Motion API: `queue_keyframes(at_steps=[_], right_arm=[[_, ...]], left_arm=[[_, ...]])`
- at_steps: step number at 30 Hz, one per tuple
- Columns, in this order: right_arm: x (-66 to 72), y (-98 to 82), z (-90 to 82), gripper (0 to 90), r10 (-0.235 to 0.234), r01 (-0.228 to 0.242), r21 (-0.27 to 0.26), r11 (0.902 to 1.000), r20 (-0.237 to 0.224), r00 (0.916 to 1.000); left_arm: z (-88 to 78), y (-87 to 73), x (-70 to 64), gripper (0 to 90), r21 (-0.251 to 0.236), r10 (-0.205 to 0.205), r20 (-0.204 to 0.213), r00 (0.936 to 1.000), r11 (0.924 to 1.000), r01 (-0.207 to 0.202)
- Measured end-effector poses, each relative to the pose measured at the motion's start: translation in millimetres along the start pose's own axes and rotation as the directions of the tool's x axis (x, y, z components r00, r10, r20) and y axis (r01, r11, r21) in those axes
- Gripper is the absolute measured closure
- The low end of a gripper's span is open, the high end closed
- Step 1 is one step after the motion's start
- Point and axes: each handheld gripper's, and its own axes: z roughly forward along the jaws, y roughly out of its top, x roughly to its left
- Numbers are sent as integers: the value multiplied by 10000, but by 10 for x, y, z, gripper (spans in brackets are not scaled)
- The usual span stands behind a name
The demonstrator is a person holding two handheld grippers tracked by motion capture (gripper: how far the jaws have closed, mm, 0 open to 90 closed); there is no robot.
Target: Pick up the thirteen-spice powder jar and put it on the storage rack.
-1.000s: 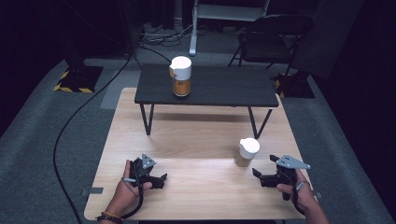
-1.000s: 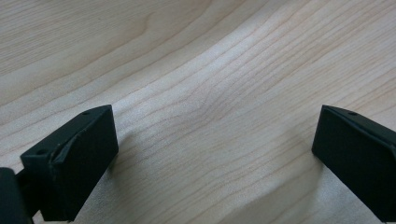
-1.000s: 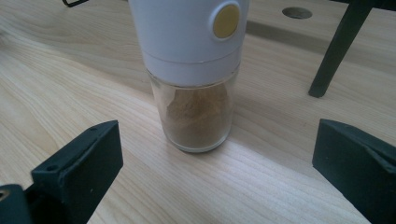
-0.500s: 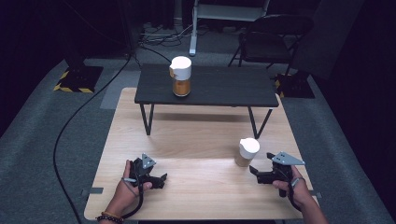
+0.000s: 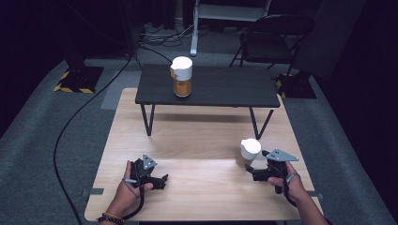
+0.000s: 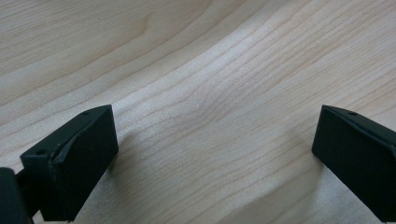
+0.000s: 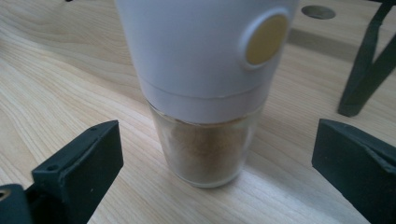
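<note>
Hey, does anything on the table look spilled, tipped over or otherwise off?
Nothing stands out. Both spice jars stand upright with caps on, and no powder lies on the wooden table. The right gripper sits open before the near one.

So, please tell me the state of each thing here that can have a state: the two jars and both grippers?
Near glass spice jar with white cap: upright on the wooden table, cap on, partly filled, ungripped.
Far glass spice jar with white cap: upright on the black side table, cap on.
Right gripper: open, jaws either side of the near jar, not touching.
Left gripper: open, holding nothing, low over the wood.
</note>
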Motion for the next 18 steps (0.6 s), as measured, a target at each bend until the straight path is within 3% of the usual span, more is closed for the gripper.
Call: queue_keyframes(at_steps=[12, 15, 18], right_arm=[[-39, 80, 247, 29, 597, -614, -297, 9977, -547, 9967], [-29, 54, 274, 61, 746, -768, -448, 9960, -501, 9960], [-21, 5, 269, 176, 921, -947, -712, 9930, -393, 9950]], left_arm=[[0, 0, 1, 4, 3, 5, 1, 10000, 10000, -5], [0, 0, 0, 5, 3, 6, -1, 10000, 10000, -6], [1, 1, 2, 4, 1, 9, 9, 10000, 10000, -9]])
